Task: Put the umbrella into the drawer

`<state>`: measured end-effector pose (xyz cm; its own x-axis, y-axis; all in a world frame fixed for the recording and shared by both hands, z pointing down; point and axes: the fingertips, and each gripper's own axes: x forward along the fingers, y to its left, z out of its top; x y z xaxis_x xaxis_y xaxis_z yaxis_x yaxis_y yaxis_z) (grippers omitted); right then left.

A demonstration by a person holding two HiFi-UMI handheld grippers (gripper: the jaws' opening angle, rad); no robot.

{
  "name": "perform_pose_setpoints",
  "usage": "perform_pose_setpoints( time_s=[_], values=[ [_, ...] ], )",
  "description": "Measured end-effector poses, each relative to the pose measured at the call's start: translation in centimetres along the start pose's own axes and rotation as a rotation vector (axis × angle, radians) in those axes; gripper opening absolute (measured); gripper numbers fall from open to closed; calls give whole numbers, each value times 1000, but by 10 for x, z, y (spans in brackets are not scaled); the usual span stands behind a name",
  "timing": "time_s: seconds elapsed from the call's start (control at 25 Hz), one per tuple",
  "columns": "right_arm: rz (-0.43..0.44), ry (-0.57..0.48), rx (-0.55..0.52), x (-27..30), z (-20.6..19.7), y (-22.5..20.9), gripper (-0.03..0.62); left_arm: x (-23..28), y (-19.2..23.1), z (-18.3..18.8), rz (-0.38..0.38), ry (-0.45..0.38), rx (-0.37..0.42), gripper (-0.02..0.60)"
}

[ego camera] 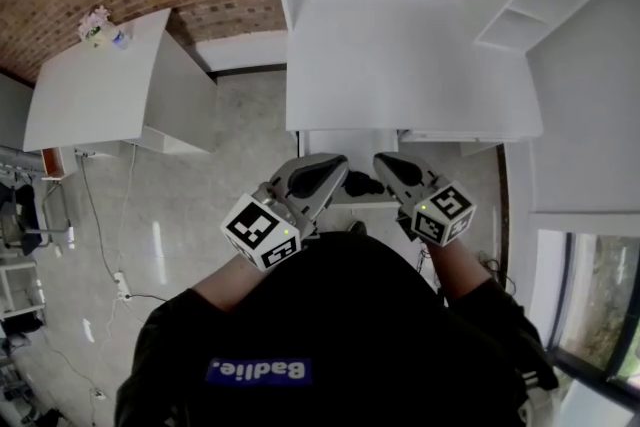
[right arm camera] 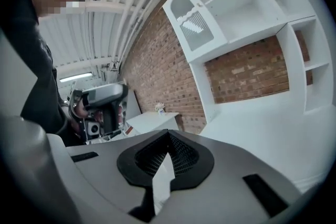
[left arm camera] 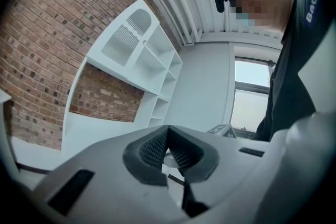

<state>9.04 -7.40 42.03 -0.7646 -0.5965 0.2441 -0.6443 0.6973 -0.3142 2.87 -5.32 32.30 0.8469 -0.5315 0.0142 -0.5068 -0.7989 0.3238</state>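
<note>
Seemingly closed, the white drawer (ego camera: 348,141) sits under the front edge of the white desk (ego camera: 400,55); where the umbrella lies cannot be told from any view. Near the drawer front, the left gripper (ego camera: 338,167) and right gripper (ego camera: 383,162) are held side by side, each with its jaws pressed together on nothing.

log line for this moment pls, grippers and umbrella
left gripper: shut, empty | right gripper: shut, empty | both close to the person's body, in front of white desk | umbrella: not in view
</note>
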Motion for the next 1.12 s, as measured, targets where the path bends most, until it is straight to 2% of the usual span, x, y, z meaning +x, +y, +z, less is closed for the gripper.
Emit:
perform_pose_setpoints(
  time_s=[0.36, 1.12],
  values=[
    [45, -108, 11, -15, 38, 21, 29, 10, -6, -6, -26, 11, -8, 2],
    [65, -125, 18, -17, 43, 31, 29, 3, -11, -11, -12, 17, -11, 2]
  ],
)
